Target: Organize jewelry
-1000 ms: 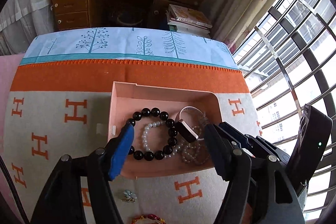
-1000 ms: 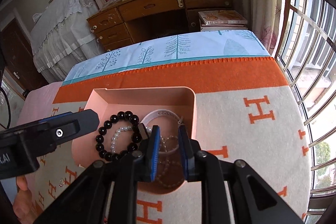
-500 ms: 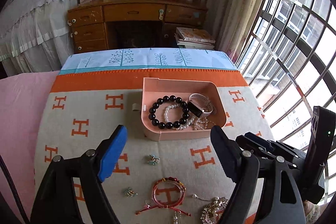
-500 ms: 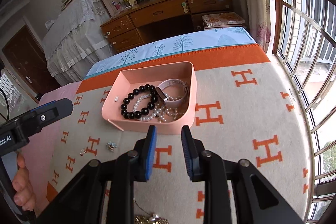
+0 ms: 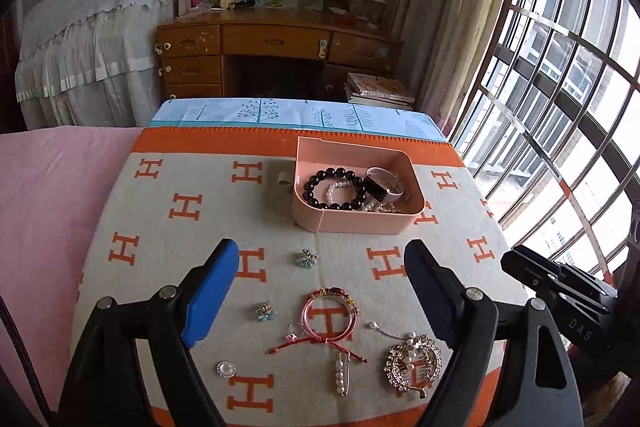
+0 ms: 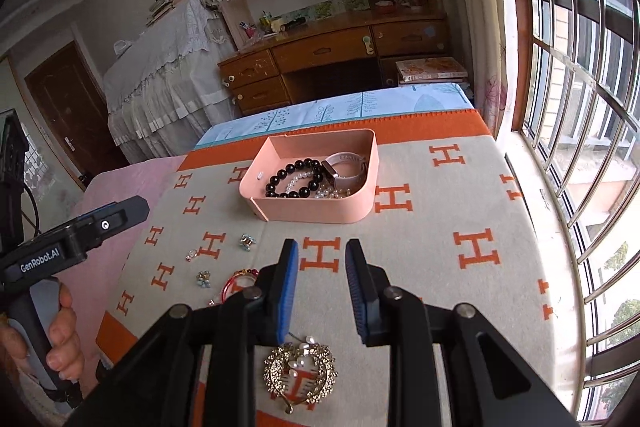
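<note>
A pink tray (image 5: pixel 360 223) sits toward the far end of an orange-and-cream H-patterned blanket (image 5: pixel 192 211), holding one black bead bracelet (image 5: pixel 335 187), one pearl bracelet (image 5: pixel 340 193) and one white-strapped watch (image 5: pixel 386 185) — a further beaded tangle beneath them cannot be counted. Bare blanket stretches to the tray's left and to its right toward the barred window (image 6: pixel 580 107). On the near blanket lie two small blue floral earrings (image 5: pixel 308 257), one red bangle (image 5: pixel 329 315), one pearl safety pin (image 5: pixel 341 373), one round crystal stud (image 5: pixel 226 369) and one gold pearl brooch (image 6: pixel 300 373). The left gripper (image 5: pixel 320 295) hangs above them with jaws wide apart, nothing between; the right gripper (image 6: pixel 322 291) — jaws narrowly parted, empty — hovers just beyond the brooch.
</note>
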